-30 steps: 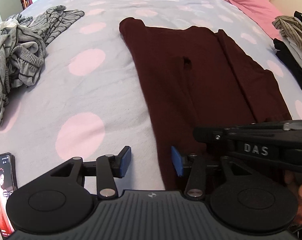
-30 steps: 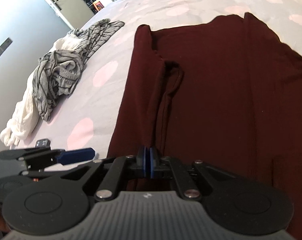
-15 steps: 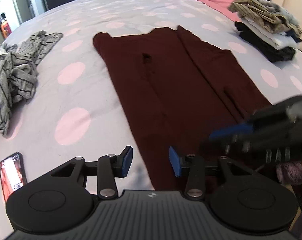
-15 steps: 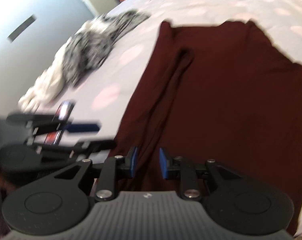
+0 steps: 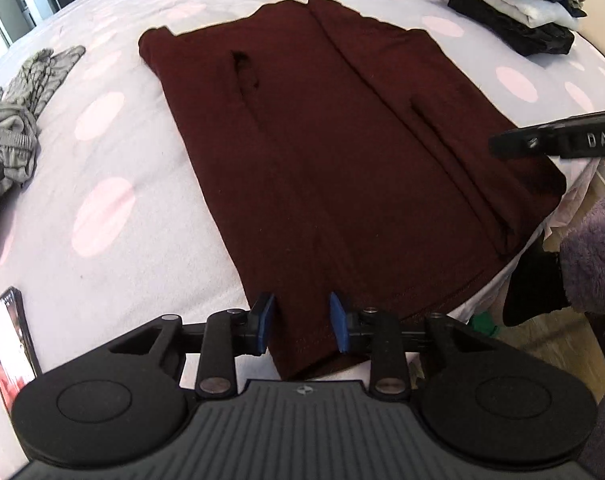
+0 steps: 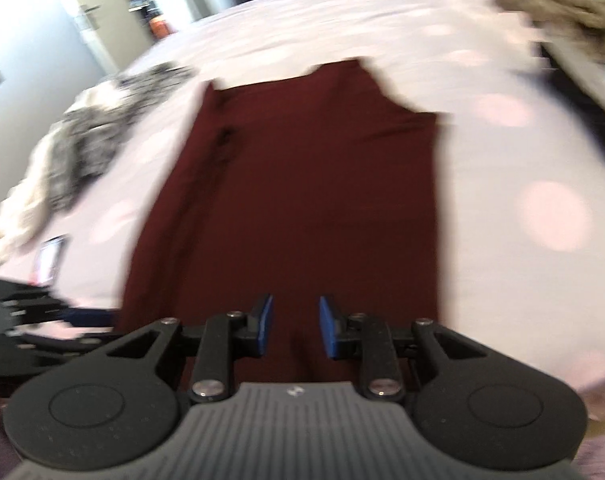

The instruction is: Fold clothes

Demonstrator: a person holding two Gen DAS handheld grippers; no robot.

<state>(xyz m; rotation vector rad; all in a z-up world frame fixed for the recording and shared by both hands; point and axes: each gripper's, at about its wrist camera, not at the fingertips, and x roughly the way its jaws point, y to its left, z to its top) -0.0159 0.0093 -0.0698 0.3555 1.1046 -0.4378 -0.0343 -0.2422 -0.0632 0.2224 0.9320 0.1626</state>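
A phone (image 5: 8, 340) lies left, folded stack (image 5: 514, 4) far right. Left gripper (image 5: 302, 326) closing over the shirt (image 5: 322, 152) hem; right gripper (image 6: 292, 326), earlier clamped, now apart.

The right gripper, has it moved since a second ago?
Yes. The right gripper released the maroon garment's left fold and now sits open at its near hem.

Daylit bedroom: polka-dot bed (image 5: 102, 216), white door (image 6: 90, 20), wooden floor (image 5: 542, 332).

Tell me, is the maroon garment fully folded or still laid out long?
Partly folded: the maroon garment lies long and flat on the bedspread, both sleeves turned in over the body, with no crosswise fold yet.
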